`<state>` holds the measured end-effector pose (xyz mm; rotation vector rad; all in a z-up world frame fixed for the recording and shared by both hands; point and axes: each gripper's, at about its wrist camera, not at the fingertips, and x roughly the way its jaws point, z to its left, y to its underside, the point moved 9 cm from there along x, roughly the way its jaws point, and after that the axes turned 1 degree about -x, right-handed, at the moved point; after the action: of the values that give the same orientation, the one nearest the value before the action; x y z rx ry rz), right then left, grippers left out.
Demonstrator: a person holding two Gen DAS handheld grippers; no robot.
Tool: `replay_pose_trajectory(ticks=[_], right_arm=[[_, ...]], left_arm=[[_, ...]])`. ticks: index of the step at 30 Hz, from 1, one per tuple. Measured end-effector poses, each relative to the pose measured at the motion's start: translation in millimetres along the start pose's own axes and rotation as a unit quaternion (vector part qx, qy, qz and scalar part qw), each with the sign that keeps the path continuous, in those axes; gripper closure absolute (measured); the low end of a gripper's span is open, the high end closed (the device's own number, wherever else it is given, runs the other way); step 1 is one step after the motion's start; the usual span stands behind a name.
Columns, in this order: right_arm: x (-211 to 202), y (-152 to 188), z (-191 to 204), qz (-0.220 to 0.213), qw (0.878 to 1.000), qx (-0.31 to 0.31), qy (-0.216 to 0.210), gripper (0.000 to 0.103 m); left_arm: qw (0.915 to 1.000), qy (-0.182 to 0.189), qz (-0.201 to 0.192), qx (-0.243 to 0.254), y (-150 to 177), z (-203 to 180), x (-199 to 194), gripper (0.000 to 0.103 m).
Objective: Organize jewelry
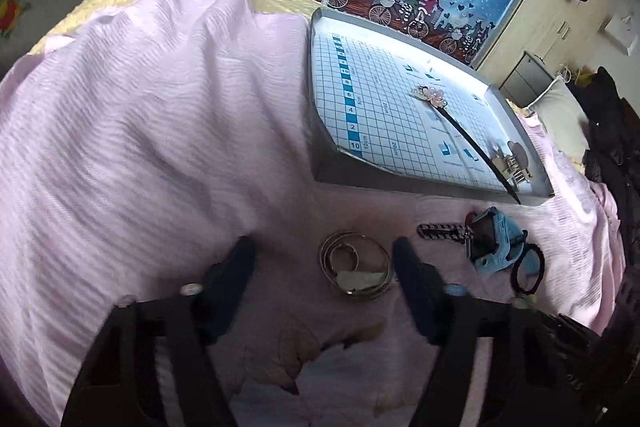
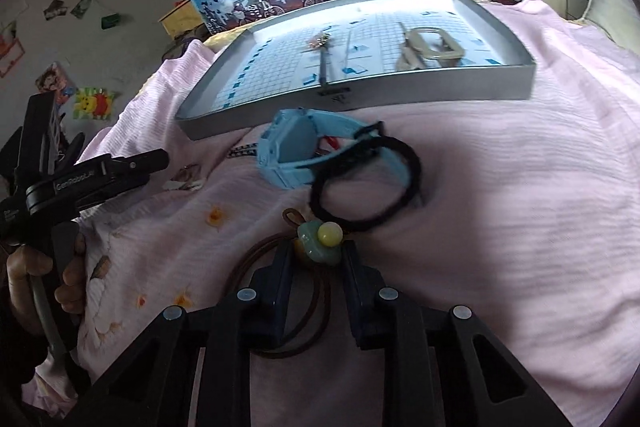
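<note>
Bangles (image 1: 355, 269) sit on the pink bedspread (image 1: 140, 127) in the left wrist view, a stack of thin silver rings lying flat, right between the two fingers of the left gripper (image 1: 322, 259). That gripper is spread wide and has hold of nothing; the rings look apart from both fingers. Just past them to the right is a blue watch (image 1: 498, 239) with a patterned hair clip (image 1: 438, 231) beside it and a black hair tie (image 1: 528, 269) touching the watch's near end. Further back sits a shallow grey tray (image 1: 400, 183) with a grid sheet inside, and in it a black hairpin (image 1: 476, 143) topped with a pink flower, plus a metal buckle thing near the far corner, too blurry to name.

Right wrist view: the right gripper (image 2: 316, 253) is about half closed, its fingers on either side of a green bead charm (image 2: 318, 245) with a pale yellow bead on top, strung on a brown cord (image 2: 256, 259) that loops on the bedspread under the fingers. Can't tell if the pads are actually pinching it or just next to it. The hair tie and watch lie just beyond, overlapping each other, with the tray behind them. Off to the left a hand (image 2: 44, 267) grips the handle of the other gripper.
</note>
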<state>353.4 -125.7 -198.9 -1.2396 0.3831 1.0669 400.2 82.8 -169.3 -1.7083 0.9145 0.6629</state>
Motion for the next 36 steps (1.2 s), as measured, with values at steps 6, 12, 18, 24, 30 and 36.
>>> replay_pose_trajectory(ticks=[6,12,18,24,30,36], right_arm=[[16.3,-5.9,8.6,0.002,1.000,-0.012,-0.011,0.080],[19.8,-6.0,10.7,0.003,1.000,-0.016,-0.014,0.080],[18.7,-6.6,13.1,0.002,1.000,-0.015,-0.016,0.080],[17.3,-7.1,13.3,0.004,1.000,-0.010,-0.019,0.080],[16.6,-6.1,12.4,0.008,1.000,-0.004,-0.024,0.080],[9.2,-3.2,8.5,0.026,0.999,0.004,-0.032,0.079]], left_arm=[[0.9992,0.027,0.024,0.018,-1.1,-4.3,8.7,0.072],[0.9964,0.032,0.078,0.011,4.4,3.4,23.5,0.072],[0.9951,0.051,0.078,0.032,21.3,-6.1,13.1,0.083],[0.9934,0.098,0.053,0.026,31.8,-16.7,-5.1,0.085],[0.9876,0.149,0.032,0.035,39.1,-33.2,-21.6,0.085],[0.9826,0.160,0.030,0.088,48.9,-58.8,-24.7,0.085]])
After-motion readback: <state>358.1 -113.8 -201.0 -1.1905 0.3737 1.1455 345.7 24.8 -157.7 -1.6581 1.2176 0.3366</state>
